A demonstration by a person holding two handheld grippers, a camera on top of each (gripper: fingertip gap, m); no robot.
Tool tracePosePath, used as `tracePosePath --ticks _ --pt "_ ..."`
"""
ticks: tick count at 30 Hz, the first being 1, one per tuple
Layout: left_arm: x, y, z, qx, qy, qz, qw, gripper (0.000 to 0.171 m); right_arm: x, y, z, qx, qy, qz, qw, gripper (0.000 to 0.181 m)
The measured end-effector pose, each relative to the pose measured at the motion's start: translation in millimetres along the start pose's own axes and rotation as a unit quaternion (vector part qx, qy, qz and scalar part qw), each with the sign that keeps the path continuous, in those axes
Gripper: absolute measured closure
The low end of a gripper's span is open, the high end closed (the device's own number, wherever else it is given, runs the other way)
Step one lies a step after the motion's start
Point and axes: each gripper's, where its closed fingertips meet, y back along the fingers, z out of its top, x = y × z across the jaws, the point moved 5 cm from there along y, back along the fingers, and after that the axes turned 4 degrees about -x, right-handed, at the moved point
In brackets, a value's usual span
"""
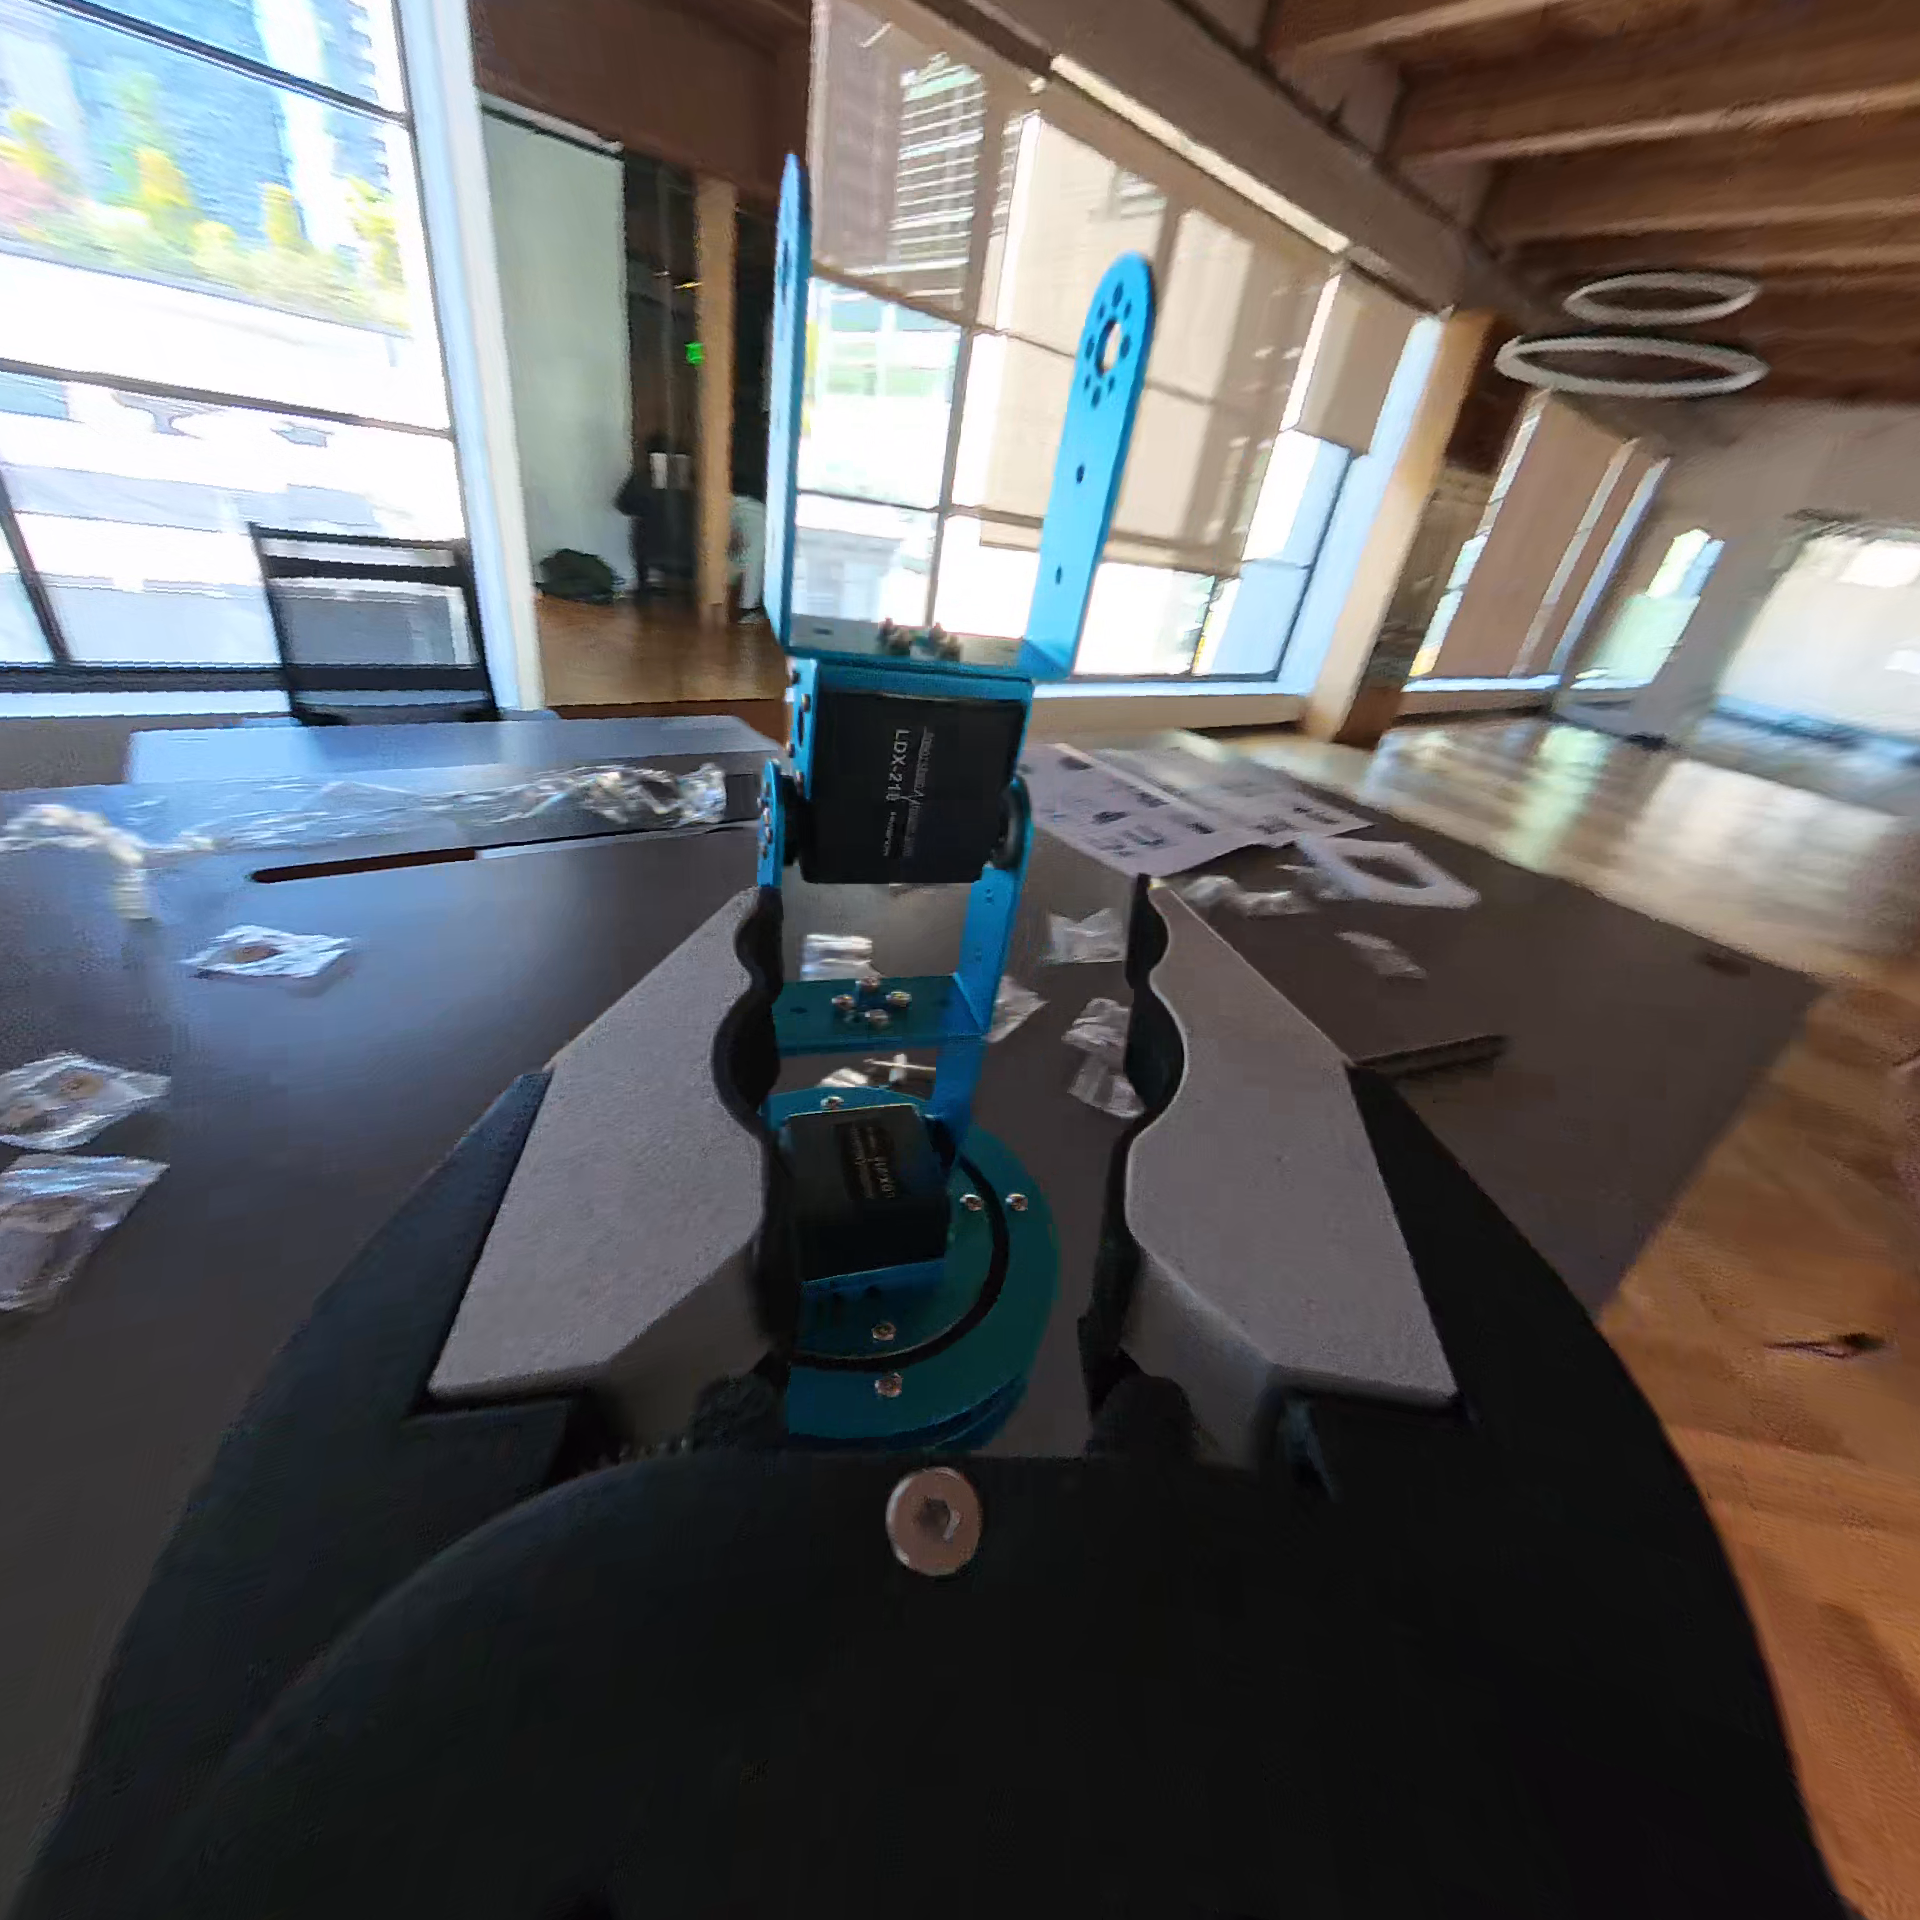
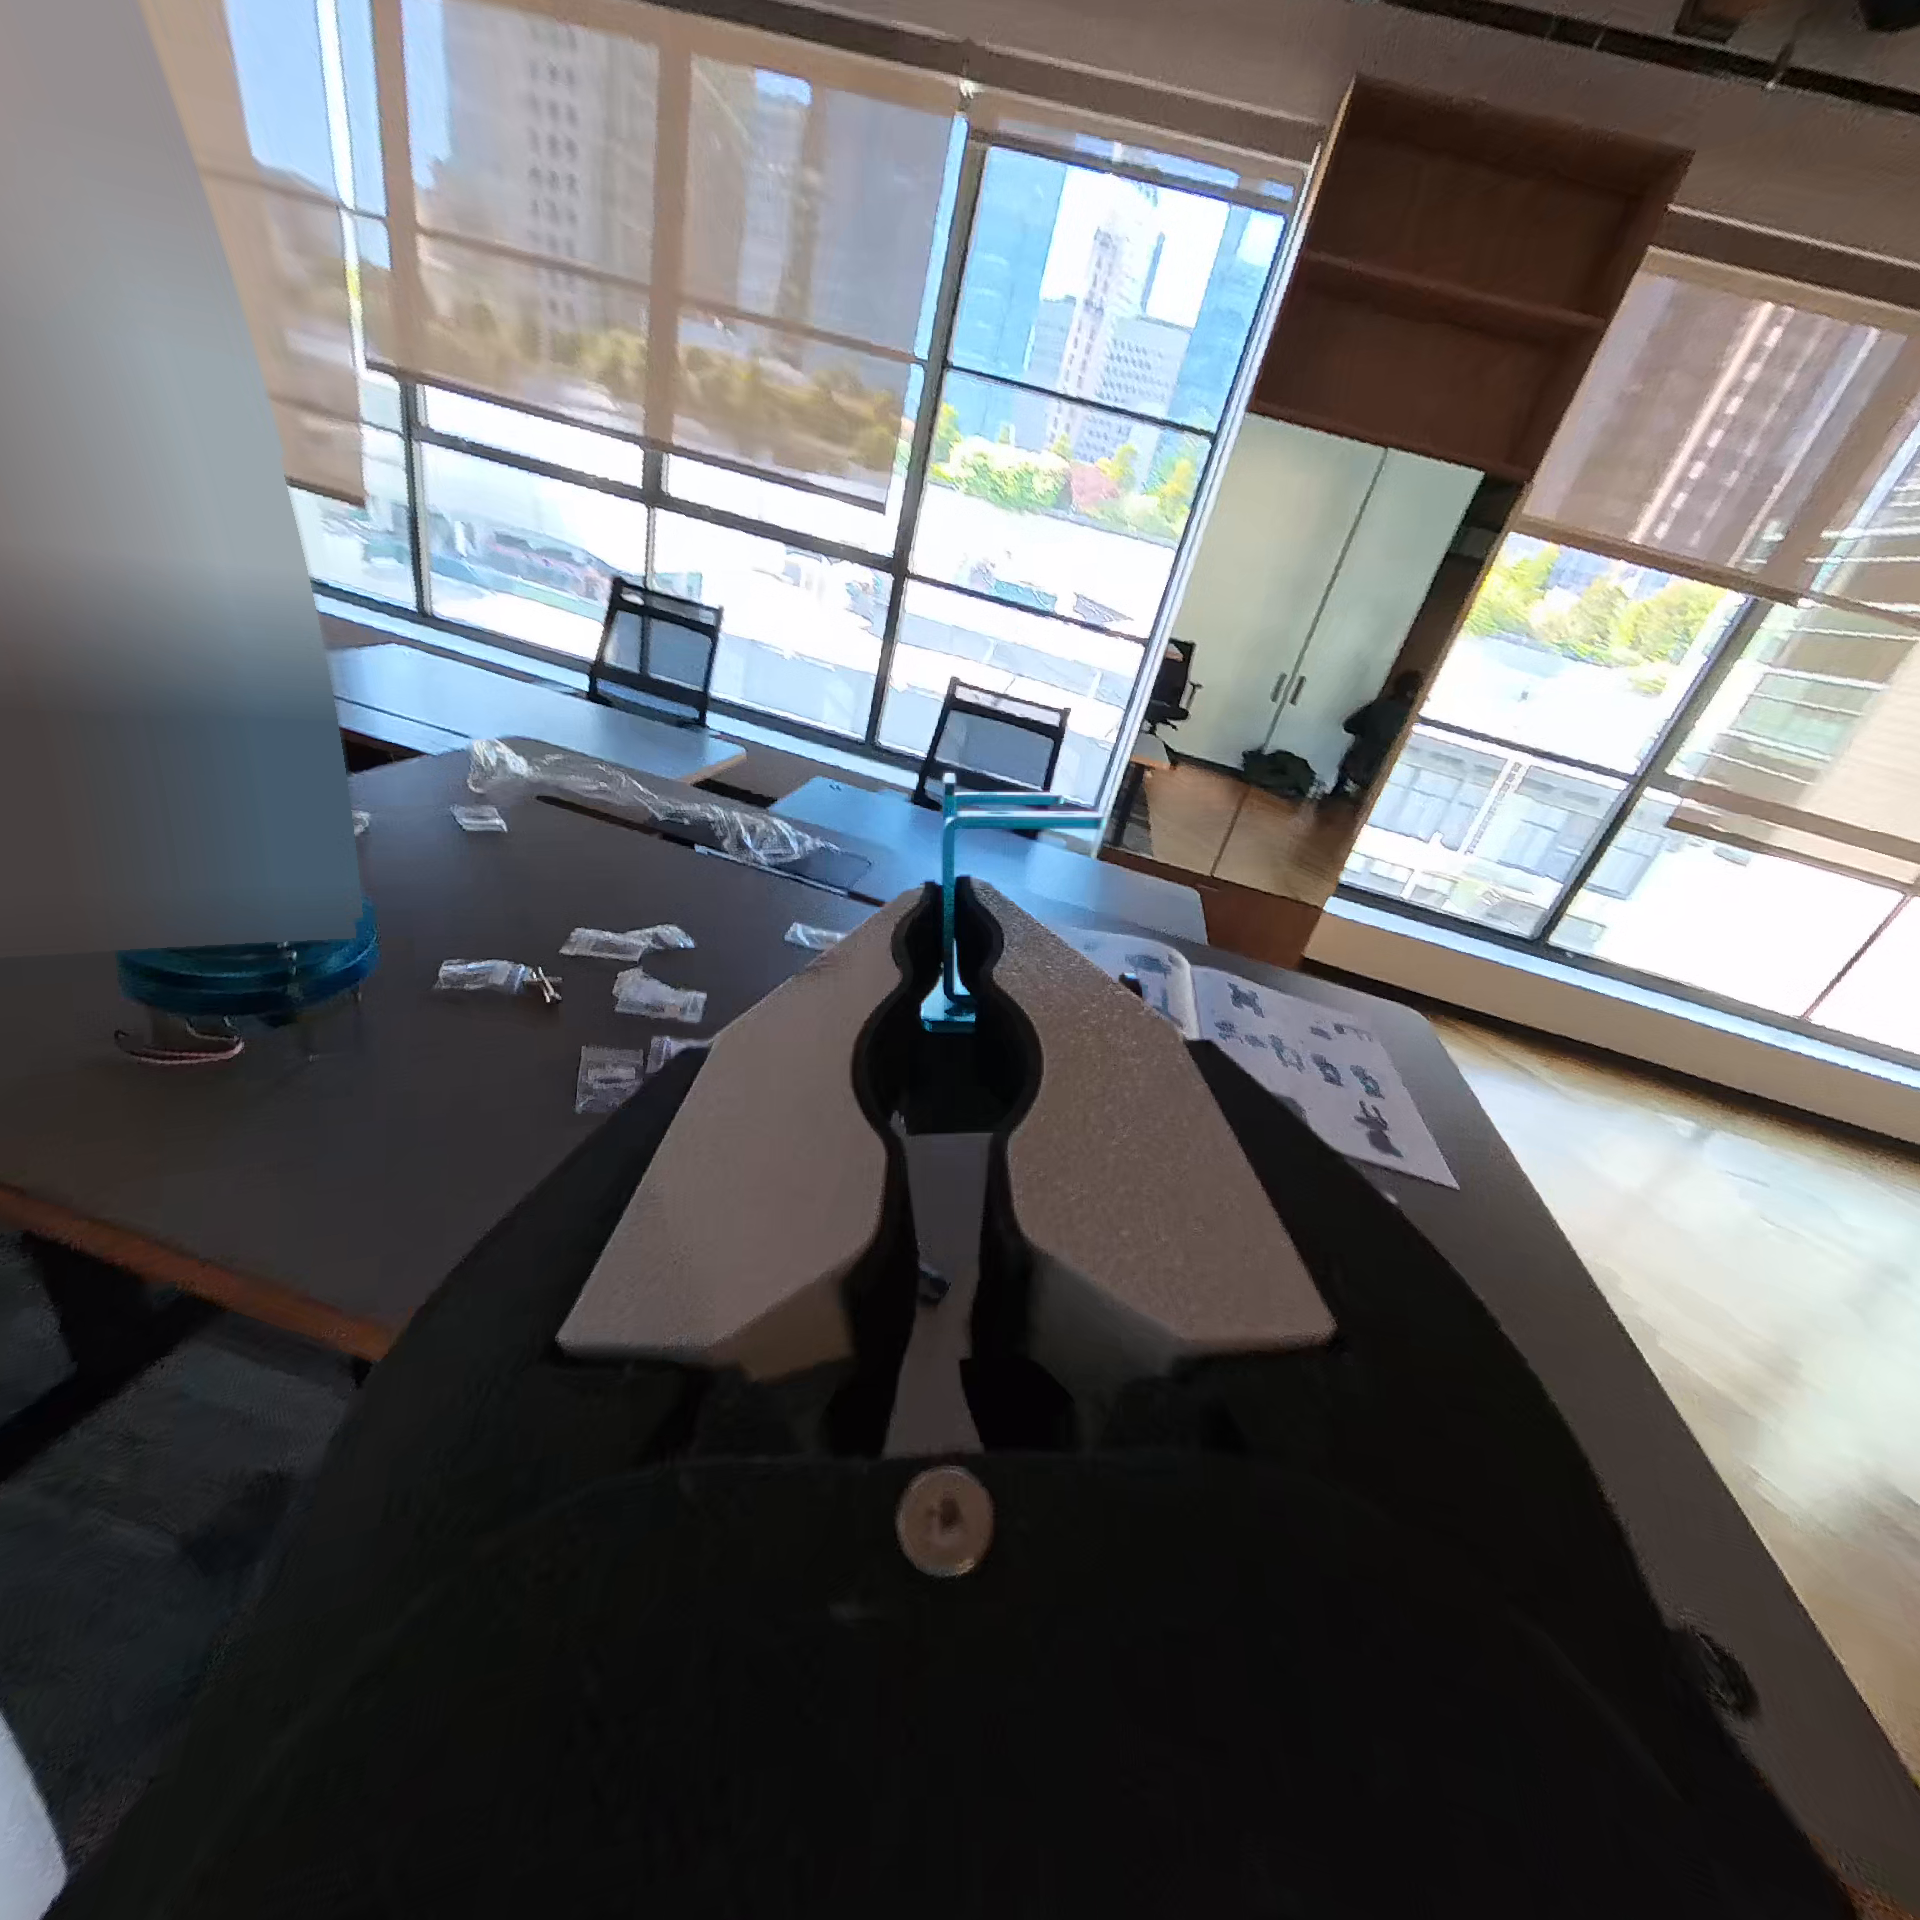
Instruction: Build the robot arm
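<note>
Blue bracket (image 2: 954, 914) pinched in right claw (image 2: 948, 891), left claw (image 1: 951, 914) spread around blue assembly (image 1: 904, 831)

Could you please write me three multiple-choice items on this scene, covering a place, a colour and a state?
1. Where does the bracket assembly stand?
A. between the left gripper fingers
B. on a chair
C. on the floor

2. What colour are its metal brackets?
A. red
B. blue
C. yellow

3. How is the right gripper?
A. wide open and empty
B. out of view
C. shut on a bent metal part

Answers: A, its round base sits between the spread fingers; B, the brackets show blue; C, the fingertips pinch the part.
</note>
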Motion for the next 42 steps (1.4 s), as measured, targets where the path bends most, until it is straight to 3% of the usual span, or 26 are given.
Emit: tracePosePath --ticks 9,15,18,22,26,30,33,36,42 --pt "2 -28 2 -0.014 -0.083 0.135 0.987 0.108 -80 -50 -20 -0.065 -0.009 0.054 0.996 0.18" --pt "-21 -17 18 -0.036 -0.083 0.21 0.974 0.111 -144 -97 -55 -0.066 -0.041 0.133 0.988 0.18" --pt "-55 -9 22 -0.059 -0.06 0.255 0.963 0.109 -180 -114 -80 -0.082 -0.053 0.183 0.978 0.18" --pt "-137 -12 20 -0.096 -0.072 0.316 0.941 0.115 -234 -132 -125 -0.074 -0.13 0.264 0.953 0.181" --pt "-208 -58 6 -0.073 -0.064 0.321 0.942 0.118 -289 -146 -180 -0.033 -0.136 0.281 0.95 0.18" --pt "-265 -121 -3 -0.032 -0.035 0.276 0.96 0.118 -314 -160 -235 0.012 -0.205 0.306 0.93 0.18" --pt "-294 -157 -15 0.0 -0.042 0.268 0.962 0.122 -317 -169 -270 0.028 -0.262 0.325 0.908 0.179" --pt "-314 -190 -30 0.038 -0.031 0.242 0.969 0.124 -314 -178 -296 0.041 -0.262 0.321 0.909 0.179" --pt "-348 -246 -57 0.041 0.02 0.169 0.984 0.14 -298 -181 -313 0.046 -0.261 0.344 0.901 0.179"
